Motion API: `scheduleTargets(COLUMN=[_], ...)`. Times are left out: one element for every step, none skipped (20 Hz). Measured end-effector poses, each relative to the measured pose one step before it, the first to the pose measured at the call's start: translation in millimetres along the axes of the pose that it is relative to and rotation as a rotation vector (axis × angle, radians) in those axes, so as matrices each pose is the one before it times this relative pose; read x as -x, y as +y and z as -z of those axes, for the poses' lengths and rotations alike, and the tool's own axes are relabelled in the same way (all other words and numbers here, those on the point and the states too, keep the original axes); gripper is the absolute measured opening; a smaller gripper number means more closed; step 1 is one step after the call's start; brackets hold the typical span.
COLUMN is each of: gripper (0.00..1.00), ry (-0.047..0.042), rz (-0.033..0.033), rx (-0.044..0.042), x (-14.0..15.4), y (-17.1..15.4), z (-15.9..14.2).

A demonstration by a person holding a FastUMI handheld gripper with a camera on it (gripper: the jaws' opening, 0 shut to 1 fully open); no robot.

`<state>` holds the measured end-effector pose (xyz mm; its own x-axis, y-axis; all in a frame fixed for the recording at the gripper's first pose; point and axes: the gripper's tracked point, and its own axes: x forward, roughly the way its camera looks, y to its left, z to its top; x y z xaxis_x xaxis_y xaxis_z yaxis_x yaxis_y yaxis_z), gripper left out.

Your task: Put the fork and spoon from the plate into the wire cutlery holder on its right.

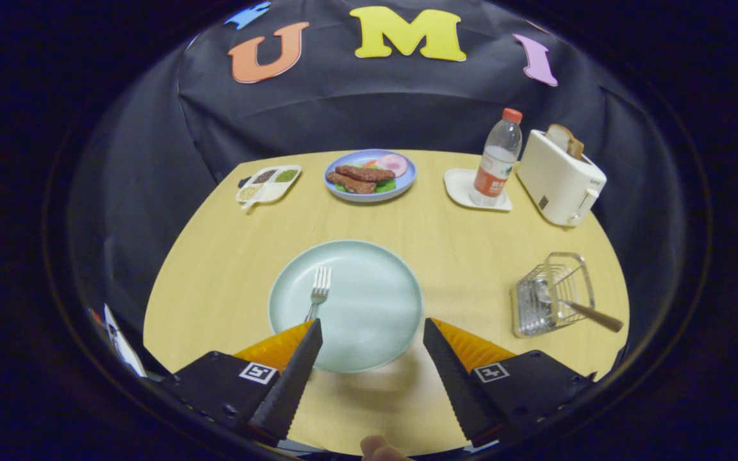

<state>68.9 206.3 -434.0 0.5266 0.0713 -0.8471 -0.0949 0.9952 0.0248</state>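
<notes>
Claw [372, 333] is held wide open and empty above the near rim of the plate [369, 320], fingers spread with nothing between them. Just ahead of the left finger the fork [319, 291] is seen lying on the plate, tines pointing away, handle running back toward that fingertip until it is hidden behind it. So its long axis is lined up almost with the claw's own forward line, slightly left of centre. Off to the right, well apart from the plate, the holder [551, 294] is lying on the counter [471, 256], and a spoon [574, 306] is already lodged in it, bowl inside, handle poking out to the right. Half the job is judged done; the fork is what is left. For the next move a small shift left would seem called for, so that the handle is straddled rather than covered. A thin handle flat on a glazed plate is likely to slide under closing fingers.
</notes>
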Motion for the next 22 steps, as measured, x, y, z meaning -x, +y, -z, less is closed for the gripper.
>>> scheduleTargets(gripper=[0.95, 0.95, 0.95, 0.95, 0.95, 0.95, 0.91, 0.86, 0.82, 0.77, 0.73, 0.69, 0.56, 0.42, 0.29, 0.25, 0.18, 0.12, 0.11, 0.05, 0.05, 0.05], ry=[0.01241, 0.00463, 0.00371, 0.0022, -0.0168, -0.01036, 0.00504, 0.00442, 0.00959, 0.00784, 0.00274, 0.00703, -0.00621, 0.00061, 0.01269, 0.01021, 0.00729, 0.01052, -0.00416, -0.00495, -0.00829, -0.00328], rz=[-0.00316, -0.00224, 0.00159, 0.00572, -0.00006, 0.0085, 0.00452, 0.0007, 0.00439, -0.00278, -0.00524, -0.01322, -0.00075, -0.00049, 0.00891, -0.00536, 0.01419, -0.00858, 0.00541, 0.01333, -0.01138, -0.02203], rx=[-0.00488, -0.00496, -0.00393, 0.00345, -0.00459, -0.00158, -0.00446, -0.00627, -0.00618, -0.0052, -0.00577, 0.00296, -0.00398, 0.00056, 0.00004, -0.00852, -0.01506, -0.00756, 0.00119, 0.00816, 0.00075, 0.00057], x=[-7.08, -7.7, -6.62, -5.09, -4.33, -9.13, -4.93, -5.49, -5.91, -4.05, -3.95, -4.16, -2.53, -1.65, -2.53, -1.12, -3.59, 2.25, -1.31, 2.22, 3.64, 2.6], y=[9.12, 8.85, 8.07, 6.31, 6.88, 5.94, 4.77, 5.89, 4.37, 3.84, 3.48, 3.8, 1.95, 0.75, -3.25, -2.14, -5.43, 0.66, -4.18, -1.39, 0.54, 1.37], z=[4.48, 3.05, 2.12, 3.63, -1.81, 1.19, 1.89, 3.71, 3.08, 3.83, 2.47, 3.65, 0.99, 2.02, 4.39, 3.67, 3.29, 0.91, -2.13, -0.64, -2.8, -1.71])
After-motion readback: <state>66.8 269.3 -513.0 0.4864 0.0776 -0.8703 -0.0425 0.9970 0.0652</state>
